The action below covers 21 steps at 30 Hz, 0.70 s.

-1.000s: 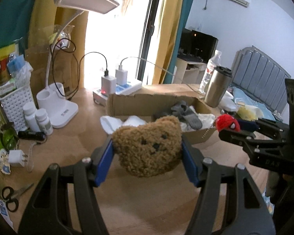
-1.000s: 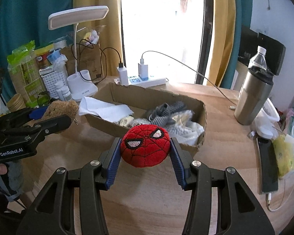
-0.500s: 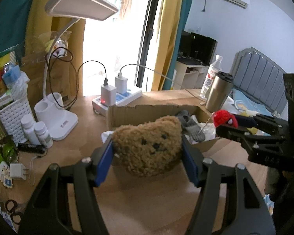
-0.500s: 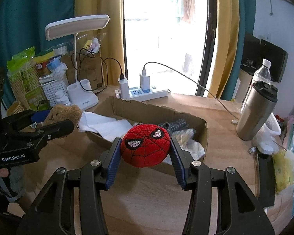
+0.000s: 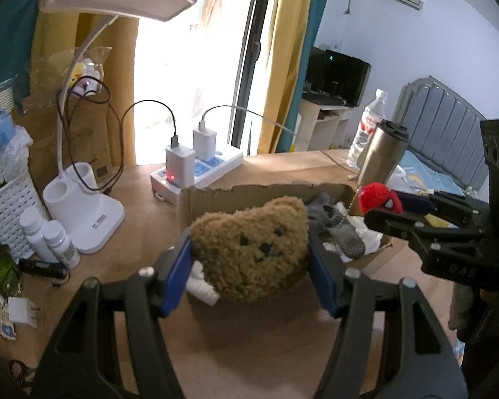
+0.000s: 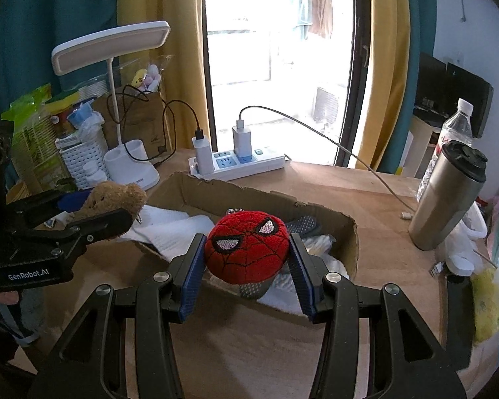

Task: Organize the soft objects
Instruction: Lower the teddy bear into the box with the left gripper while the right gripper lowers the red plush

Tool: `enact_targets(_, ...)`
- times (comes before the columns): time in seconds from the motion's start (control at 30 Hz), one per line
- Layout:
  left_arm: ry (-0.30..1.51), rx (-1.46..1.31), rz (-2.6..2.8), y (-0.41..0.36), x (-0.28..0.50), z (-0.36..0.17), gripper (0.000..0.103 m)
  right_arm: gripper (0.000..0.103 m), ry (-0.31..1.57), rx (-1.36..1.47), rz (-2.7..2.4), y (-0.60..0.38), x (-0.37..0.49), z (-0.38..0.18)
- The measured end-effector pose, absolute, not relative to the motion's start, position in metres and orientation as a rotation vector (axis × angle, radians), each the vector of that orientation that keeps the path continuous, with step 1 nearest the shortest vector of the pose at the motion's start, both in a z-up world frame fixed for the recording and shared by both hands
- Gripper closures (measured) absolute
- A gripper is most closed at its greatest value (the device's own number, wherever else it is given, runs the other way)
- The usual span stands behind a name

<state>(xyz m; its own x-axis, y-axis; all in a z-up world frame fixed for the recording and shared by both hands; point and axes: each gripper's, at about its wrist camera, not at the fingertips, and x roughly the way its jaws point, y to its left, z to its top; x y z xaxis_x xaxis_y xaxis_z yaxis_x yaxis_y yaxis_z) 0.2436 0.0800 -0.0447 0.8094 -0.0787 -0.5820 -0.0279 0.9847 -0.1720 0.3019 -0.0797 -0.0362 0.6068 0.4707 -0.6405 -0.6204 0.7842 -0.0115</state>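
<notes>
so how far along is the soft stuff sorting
Partly done: the cardboard box already holds a white towel and grey socks. In hand: the left hand-held gripper is clamped on the brown teddy, and the right hand-held gripper on the red spider plush, both over the box. Left: release both into it.

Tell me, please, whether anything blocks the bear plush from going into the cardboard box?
Nothing visible does. The left gripper holds the bear plush at the cardboard box's open top; only white cloth and grey socks lie inside.
</notes>
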Motion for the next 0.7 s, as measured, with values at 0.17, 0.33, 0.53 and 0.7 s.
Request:
enact_targets(0.17,0.641,-0.174,-0.031,0.077,0.259,-0.050,0.038,0.052,0.668,-0.237,0.644,-0.079,0.314,-0.040)
enact_targets(0.33,0.660,-0.173,-0.036,0.074,0.273,-0.056,0.038,0.052,0.676,-0.226,0.647,-0.080,0.327,-0.044)
enact_targets(0.53,0.682,-0.162,-0.041,0.068,0.290,-0.062,0.038,0.052,0.680,-0.213,0.654,-0.081,0.341,-0.050)
enact_targets(0.7,0.700,-0.155,-0.040,0.063,0.300,-0.068,0.038,0.052,0.689,-0.196,0.660,-0.083,0.350,-0.055)
